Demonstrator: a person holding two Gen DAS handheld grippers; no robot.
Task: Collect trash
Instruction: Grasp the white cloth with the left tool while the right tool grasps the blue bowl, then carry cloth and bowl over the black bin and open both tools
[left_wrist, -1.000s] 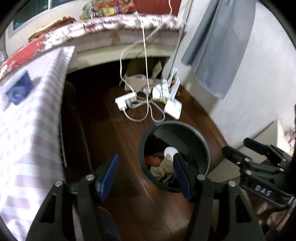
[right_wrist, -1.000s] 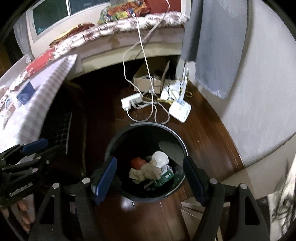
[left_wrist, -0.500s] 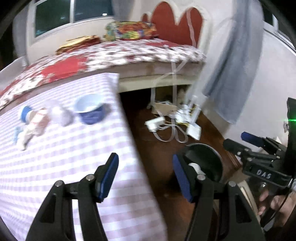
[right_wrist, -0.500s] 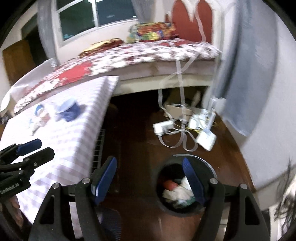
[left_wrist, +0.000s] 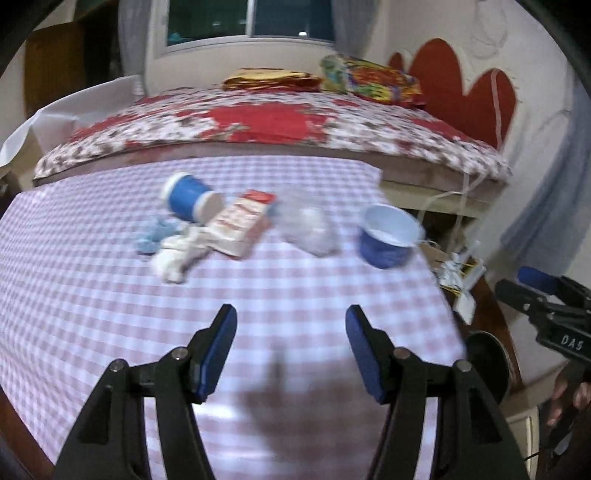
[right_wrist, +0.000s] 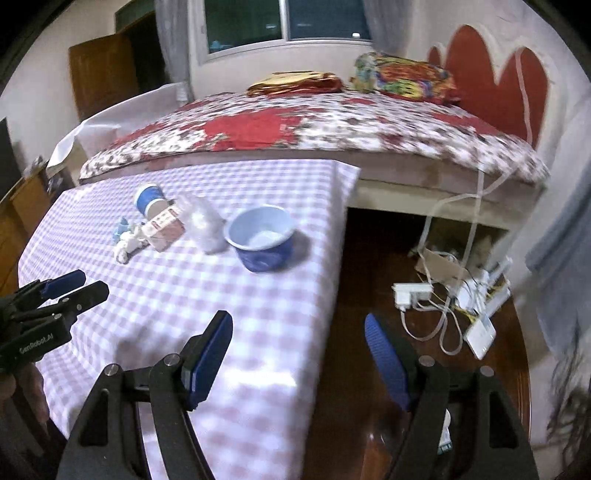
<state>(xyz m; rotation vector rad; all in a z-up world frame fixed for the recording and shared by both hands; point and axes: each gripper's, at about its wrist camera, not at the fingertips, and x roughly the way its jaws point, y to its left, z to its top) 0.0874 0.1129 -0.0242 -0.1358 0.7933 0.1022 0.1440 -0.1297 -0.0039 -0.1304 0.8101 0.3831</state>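
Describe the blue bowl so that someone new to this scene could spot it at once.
Find the checked tablecloth in front of the bed. The blue bowl stands upright nearest its right edge, beside the clear plastic bag. It alone is open-topped, with a pale inside.

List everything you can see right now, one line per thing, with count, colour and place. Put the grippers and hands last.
table: one, pink-and-white checked cloth, in front of both grippers
bowl: one, blue outside and pale inside, upright near the table's right edge
paper cup: one, blue and white, lying on its side at the far left of the pile
carton: one, white with red, lying beside the cup
plastic bag: one, clear, crumpled, between carton and bowl
tissue: one wad, white, in front of the carton
bed: one, red floral cover, behind the table
power strip: one, white, on the floor with cables
left gripper: black, blue pads, open, empty
right gripper: black, blue pads, open, empty
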